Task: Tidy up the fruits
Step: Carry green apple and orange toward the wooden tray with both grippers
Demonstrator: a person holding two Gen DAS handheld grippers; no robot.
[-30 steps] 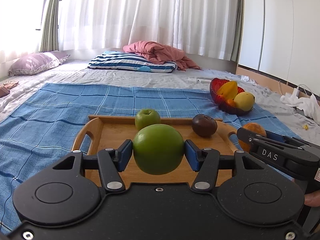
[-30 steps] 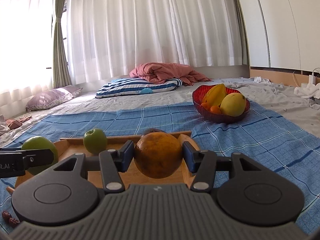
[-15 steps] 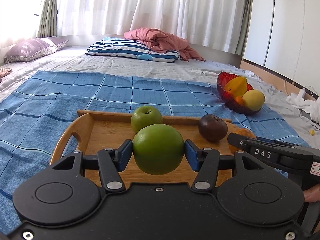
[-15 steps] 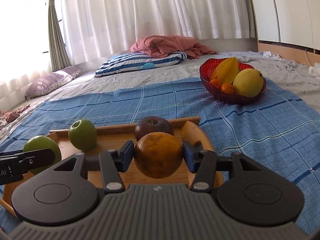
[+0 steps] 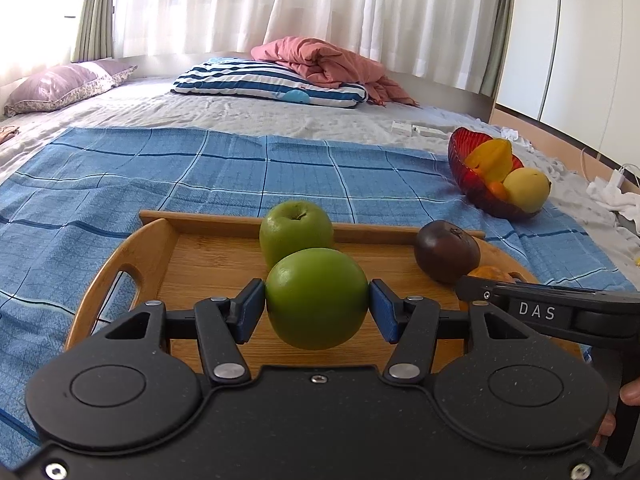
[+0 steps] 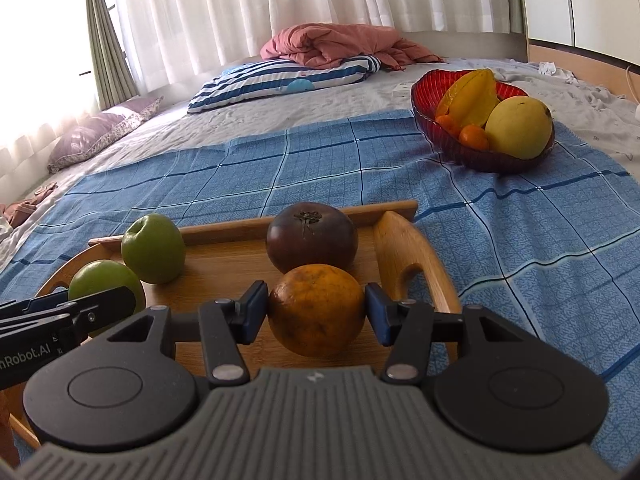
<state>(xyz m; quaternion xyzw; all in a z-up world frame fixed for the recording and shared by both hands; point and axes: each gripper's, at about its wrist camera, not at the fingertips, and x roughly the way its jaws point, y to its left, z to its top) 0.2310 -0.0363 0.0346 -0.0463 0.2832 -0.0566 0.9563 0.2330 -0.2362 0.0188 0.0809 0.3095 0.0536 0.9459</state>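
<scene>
My left gripper (image 5: pixel 317 307) is shut on a green apple (image 5: pixel 317 298), held over the middle of a wooden tray (image 5: pixel 200 256). A second green apple (image 5: pixel 296 232) rests on the tray just behind it, by the far rim. My right gripper (image 6: pixel 316 312) is shut on an orange (image 6: pixel 316 310) over the tray's right part (image 6: pixel 400 240), in front of a dark brown-purple fruit (image 6: pixel 312 238) that lies there. In the right wrist view the left gripper's held apple (image 6: pixel 106 284) and the resting apple (image 6: pixel 153 248) show at the left.
The tray sits on a blue checked cloth (image 5: pixel 240 172) spread over a bed. A red glass bowl (image 6: pixel 480 156) with a starfruit, a yellow fruit and small oranges stands to the far right. Pillows and a pink blanket (image 5: pixel 320 60) lie at the back.
Both grippers have moved forward and down over the tray with their fruits still held. The tray and the fruits on it now appear larger and closer.
</scene>
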